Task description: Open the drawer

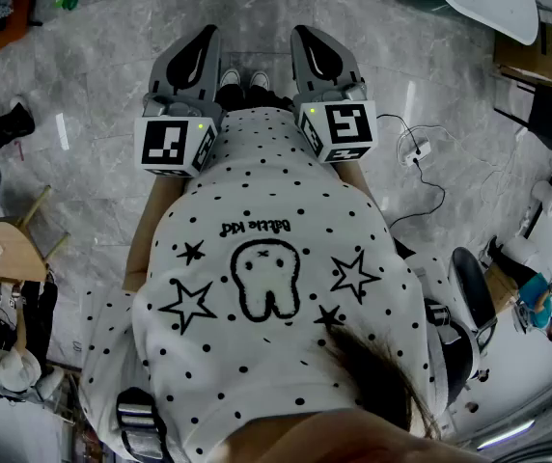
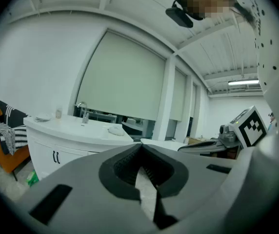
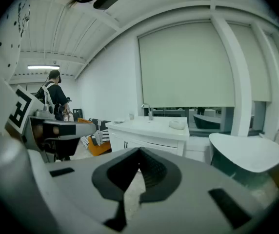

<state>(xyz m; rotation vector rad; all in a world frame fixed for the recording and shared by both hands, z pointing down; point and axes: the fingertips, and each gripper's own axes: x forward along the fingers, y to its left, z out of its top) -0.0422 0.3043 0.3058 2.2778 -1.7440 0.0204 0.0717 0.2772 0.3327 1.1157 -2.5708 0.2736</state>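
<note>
- Standing well apart from both grippers across the grey floor (image 1: 83, 114), the white cabinet (image 3: 149, 139) is where the drawer must sit (no panel reads clearly as a drawer from this far off).
- Its countertop runs long across the right gripper view, front face turned towards the person; a drawer there would probably pull out this way.
- The right gripper (image 3: 139, 151) points almost straight at the cabinet, while the left gripper (image 2: 140, 146) has it off to its left; neither looks clearly nearer.
- Both grippers have their jaws closed together, with nothing held.
- Two small dark handles (image 3: 125, 144) stand upright on the cabinet front.
</note>
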